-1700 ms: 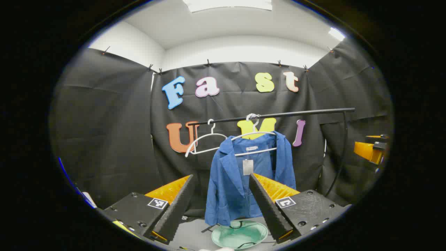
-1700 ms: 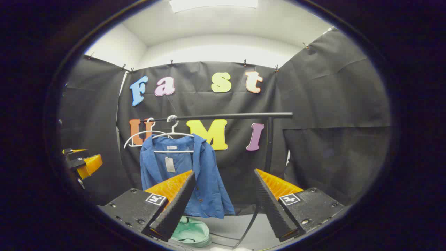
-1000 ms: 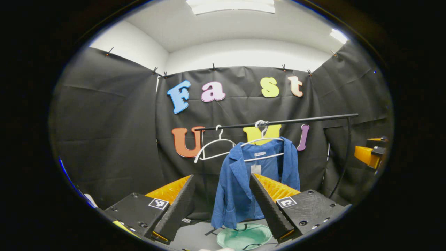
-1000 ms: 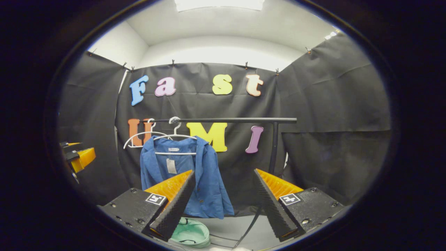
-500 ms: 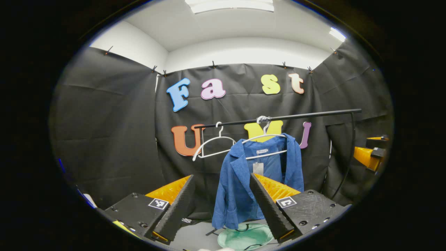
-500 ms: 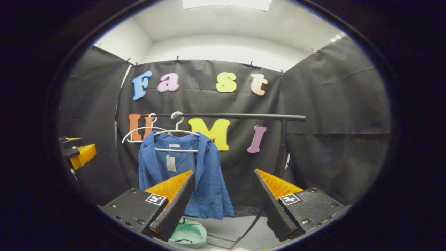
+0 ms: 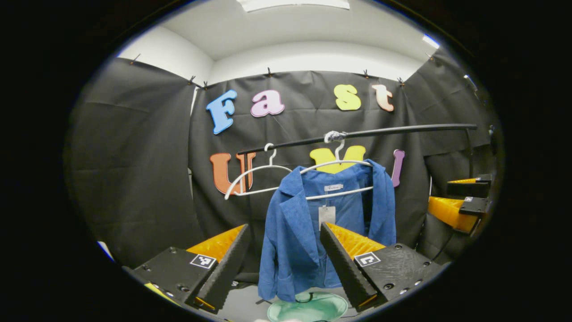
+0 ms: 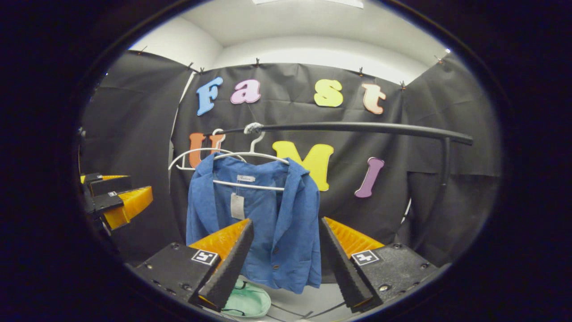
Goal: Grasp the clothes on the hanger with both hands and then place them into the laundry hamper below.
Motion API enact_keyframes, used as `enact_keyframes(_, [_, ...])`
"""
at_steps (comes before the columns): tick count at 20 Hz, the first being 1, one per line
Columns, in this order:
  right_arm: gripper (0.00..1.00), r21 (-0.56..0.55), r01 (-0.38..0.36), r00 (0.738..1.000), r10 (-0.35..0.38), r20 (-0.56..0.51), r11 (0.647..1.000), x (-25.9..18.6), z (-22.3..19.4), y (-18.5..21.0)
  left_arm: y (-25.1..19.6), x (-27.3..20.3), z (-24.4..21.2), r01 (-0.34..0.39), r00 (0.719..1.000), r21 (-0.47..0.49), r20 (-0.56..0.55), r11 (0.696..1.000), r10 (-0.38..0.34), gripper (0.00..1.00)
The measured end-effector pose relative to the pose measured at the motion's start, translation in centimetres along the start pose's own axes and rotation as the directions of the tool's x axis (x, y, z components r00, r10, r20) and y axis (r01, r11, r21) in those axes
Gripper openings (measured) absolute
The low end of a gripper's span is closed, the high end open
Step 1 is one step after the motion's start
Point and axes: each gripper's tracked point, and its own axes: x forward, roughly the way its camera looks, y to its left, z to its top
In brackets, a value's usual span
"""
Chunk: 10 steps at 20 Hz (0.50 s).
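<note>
While nothing is gripped yet, the task looks barely begun: approach stage only, as judged from both views.

Left gripper view: left gripper [image 7: 279,264] has its jaws spread wide w/ nothing between them. Blue jacket [image 7: 295,232] hangs on a white hanger [image 7: 335,167] from the black rail [image 7: 380,132], open at the front, paper tag at the collar. Jacket is well apart from the fingertips, beyond them and slightly toward the rail's post side. An empty white hanger [image 7: 254,176] sits on the rail just beside the jacket's hanger, toward the rail's free end. Green laundry hamper [image 7: 308,308] lies on the floor below the rail, right under the jacket hem. Right gripper [image 7: 460,203] shows off past the rail's post end; its jaws look parted, holding nothing.

Right gripper view: right gripper [image 8: 283,264] is also wide open and empty. Jacket [image 8: 268,223] hangs under the rail [image 8: 357,127], ahead of the fingers, not touching them. Hamper [image 8: 246,302] sits below the rail, under the jacket's lower edge, partly hidden by one finger. Left gripper [image 8: 118,199] is out beyond the rail's free end, apart from the cloth.

Done: nothing visible. Left: close both grippers on the jacket, get it off its hanger, lower it into the hamper.
</note>
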Motion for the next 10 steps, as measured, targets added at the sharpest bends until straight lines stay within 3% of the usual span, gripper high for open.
enact_keyframes(2, [0.9,-0.014,-0.002,1.0,0.002,-0.014,1.0,3.3,-0.5,0.0,-0.7,2.3,-0.7,-0.01,1.0,-0.006,-0.006,1.0,0.01,0.99])
enact_keyframes(10, [0.89,-0.035,-0.001,0.996,-0.002,-0.087,0.999,14.1,-3.0,0.4,-3.3,11.5,-4.8,-0.072,0.996,0.002,-0.055,0.997,0.072,0.97])
